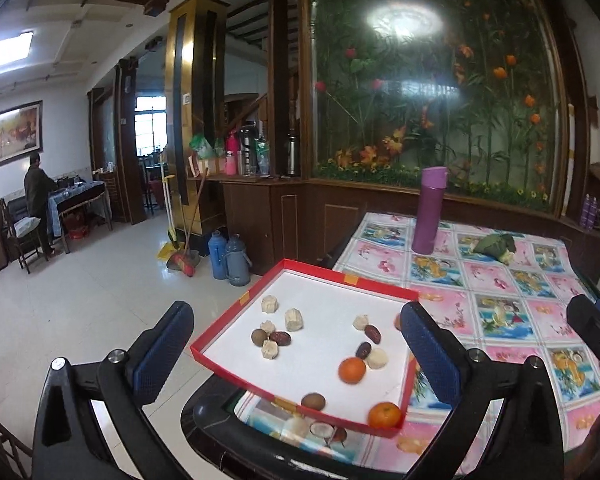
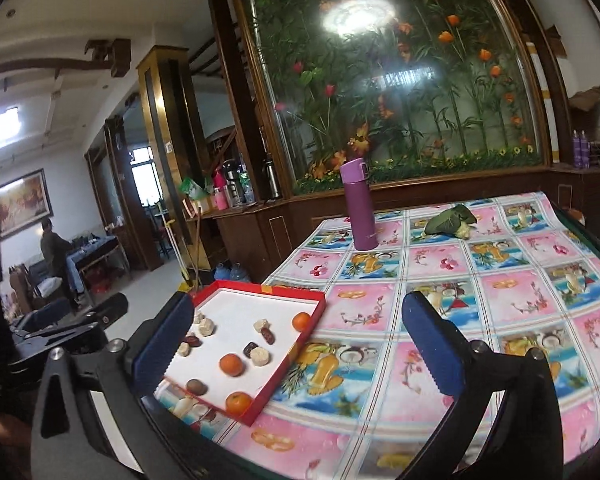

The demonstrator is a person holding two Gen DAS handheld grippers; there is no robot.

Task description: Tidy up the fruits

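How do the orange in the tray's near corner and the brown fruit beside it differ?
The corner orange is bright orange and sits against the red tray rim; the brown fruit is dull brown, looks smaller, and lies further left along that rim. Both are roundish, loose and ungripped.

no readable text, labels or numbers anywhere, small print on purple flask (image 2: 359,208) too blurred

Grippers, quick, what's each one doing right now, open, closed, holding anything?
Left gripper: open, holding nothing, above the red tray.
Right gripper: open, holding nothing, above the tablecloth.
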